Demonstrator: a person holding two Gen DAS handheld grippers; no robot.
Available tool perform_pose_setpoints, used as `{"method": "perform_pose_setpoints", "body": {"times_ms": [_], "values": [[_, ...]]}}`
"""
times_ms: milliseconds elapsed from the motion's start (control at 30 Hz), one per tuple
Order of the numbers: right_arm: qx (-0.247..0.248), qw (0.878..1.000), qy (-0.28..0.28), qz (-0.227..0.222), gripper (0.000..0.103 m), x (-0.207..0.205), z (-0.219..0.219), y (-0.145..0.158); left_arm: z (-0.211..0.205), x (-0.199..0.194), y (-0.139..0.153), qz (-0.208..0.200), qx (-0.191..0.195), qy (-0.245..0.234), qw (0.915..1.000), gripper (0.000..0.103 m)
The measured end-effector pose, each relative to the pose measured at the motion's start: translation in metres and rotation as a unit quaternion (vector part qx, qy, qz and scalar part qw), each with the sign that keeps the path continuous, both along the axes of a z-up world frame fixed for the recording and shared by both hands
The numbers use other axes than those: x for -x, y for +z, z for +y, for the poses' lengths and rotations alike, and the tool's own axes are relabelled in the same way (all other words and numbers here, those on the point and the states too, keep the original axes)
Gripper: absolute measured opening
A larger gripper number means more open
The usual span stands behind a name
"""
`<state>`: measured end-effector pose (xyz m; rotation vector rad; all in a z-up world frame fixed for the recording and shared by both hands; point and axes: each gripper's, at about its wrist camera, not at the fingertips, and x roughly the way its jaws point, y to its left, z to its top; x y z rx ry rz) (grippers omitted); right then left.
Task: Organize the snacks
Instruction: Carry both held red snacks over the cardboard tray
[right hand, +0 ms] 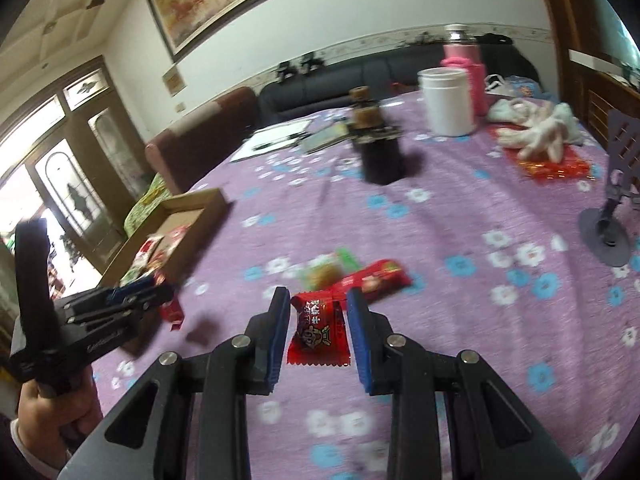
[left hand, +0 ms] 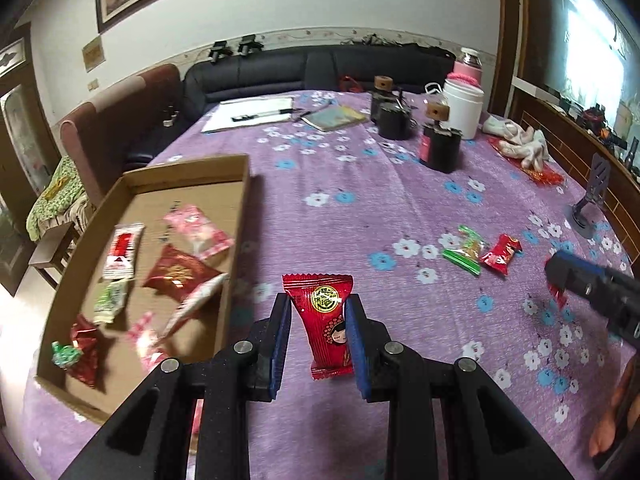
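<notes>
In the left wrist view my left gripper [left hand: 317,328] is shut on a red candy packet [left hand: 324,320] and holds it upright above the purple tablecloth, just right of the cardboard tray [left hand: 240,216] that holds several wrapped snacks. In the right wrist view my right gripper [right hand: 318,332] is shut on a red snack packet [right hand: 318,330] held above the cloth. A green-edged snack [left hand: 466,250] and a red snack [left hand: 502,254] lie loose on the cloth; they also show in the right wrist view, green [right hand: 328,270] and red [right hand: 376,278]. The right gripper shows at the left view's right edge [left hand: 560,280].
Black jars with cork lids [left hand: 440,144], a white canister [left hand: 462,106], a pink flask [left hand: 468,66], papers with a pen [left hand: 252,114], a notebook [left hand: 334,118], white gloves [left hand: 520,144] and a grey stand [left hand: 592,196] sit farther back. Sofas line the far side.
</notes>
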<state>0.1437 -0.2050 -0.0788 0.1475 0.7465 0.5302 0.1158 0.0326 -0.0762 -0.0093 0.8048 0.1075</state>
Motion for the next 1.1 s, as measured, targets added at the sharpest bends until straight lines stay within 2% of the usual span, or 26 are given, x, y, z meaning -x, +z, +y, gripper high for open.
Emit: {"method": "perform_pose_setpoints", "body": {"times_ms": [467, 1100], "values": [[0.013, 0.997, 0.08, 0.0, 0.028, 0.03, 0.086, 0.007, 0.057, 0.028, 0.007, -0.017, 0.001, 0.051, 0.9986, 0.029], [0.034, 0.991, 0.13, -0.012, 0.029, 0.042, 0.147, 0.018, 0.107, 0.057, 0.026, -0.049, 0.022, 0.086, 0.9949, 0.029]]}}
